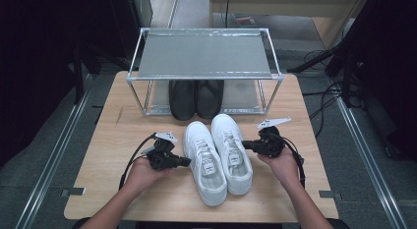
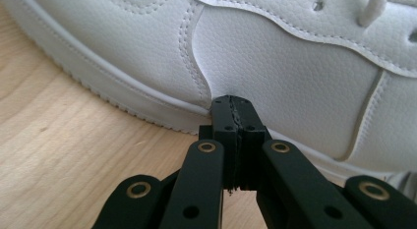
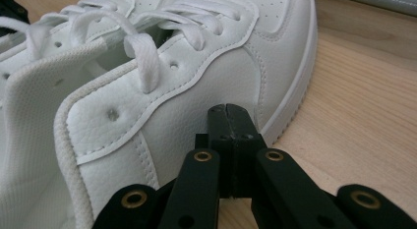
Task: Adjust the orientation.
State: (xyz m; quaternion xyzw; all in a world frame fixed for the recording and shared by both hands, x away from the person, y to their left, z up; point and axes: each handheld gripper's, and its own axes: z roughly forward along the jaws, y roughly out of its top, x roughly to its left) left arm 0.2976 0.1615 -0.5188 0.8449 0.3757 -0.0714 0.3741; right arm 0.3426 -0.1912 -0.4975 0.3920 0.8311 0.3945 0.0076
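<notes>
**Closed jaws flank white sneaker pair mid-desk**

Left gripper (image 1: 185,161) clenched empty, tip at left sneaker (image 1: 205,162) side. Right sneaker (image 1: 232,153) alongside. Right gripper (image 1: 246,144) clenched empty, against outer wall. Risk: uneven squeeze-push could skew or tip pair, snag laces. Shoe rack (image 1: 204,54) ahead, black shoes (image 1: 195,98) filling lower shelf; desk (image 1: 108,160) margins free either side.

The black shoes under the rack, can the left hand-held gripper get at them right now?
Probably yes: the black shoes sit at the rack's open front, and bare table lies left of the white sneakers for the left hand-held gripper.
</notes>
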